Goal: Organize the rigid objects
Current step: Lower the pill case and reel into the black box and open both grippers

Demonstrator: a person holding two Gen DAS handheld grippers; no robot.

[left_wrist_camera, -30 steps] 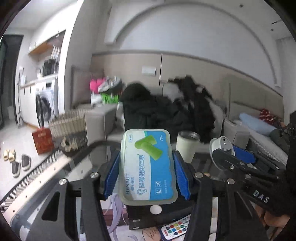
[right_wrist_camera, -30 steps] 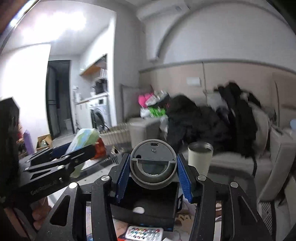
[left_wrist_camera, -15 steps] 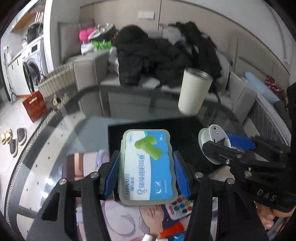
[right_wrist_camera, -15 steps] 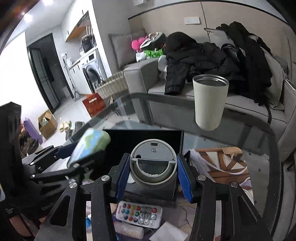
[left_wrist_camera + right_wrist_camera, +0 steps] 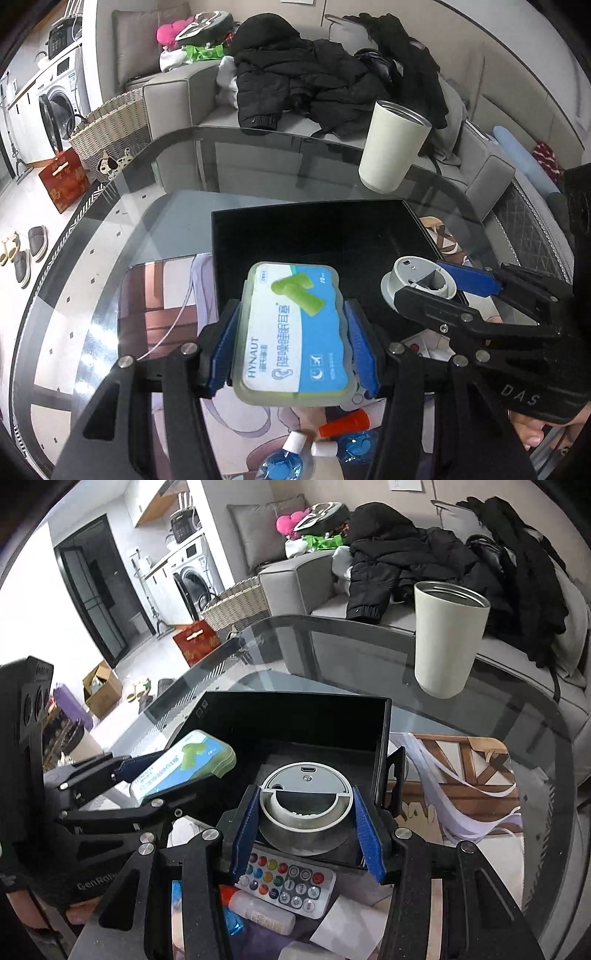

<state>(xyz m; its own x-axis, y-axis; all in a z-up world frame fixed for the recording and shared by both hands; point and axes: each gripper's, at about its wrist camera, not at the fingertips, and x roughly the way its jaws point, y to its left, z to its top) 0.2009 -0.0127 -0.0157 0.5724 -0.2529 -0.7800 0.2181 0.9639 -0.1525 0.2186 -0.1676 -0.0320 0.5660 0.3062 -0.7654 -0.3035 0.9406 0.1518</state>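
Note:
My left gripper is shut on a flat earplug case with a blue and white label, held over the near left part of an open black box. My right gripper is shut on a round grey device and holds it over the same black box. The case in the left gripper shows at the left of the right wrist view. The round device shows at the right of the left wrist view.
A cream tumbler stands on the round glass table behind the box. A small remote with coloured buttons, small bottles and a white card lie near the front. A sofa with dark clothes is behind.
Both grippers have tilted down and moved forward over the table. The case and the round device now hang over the black box, lower than before.

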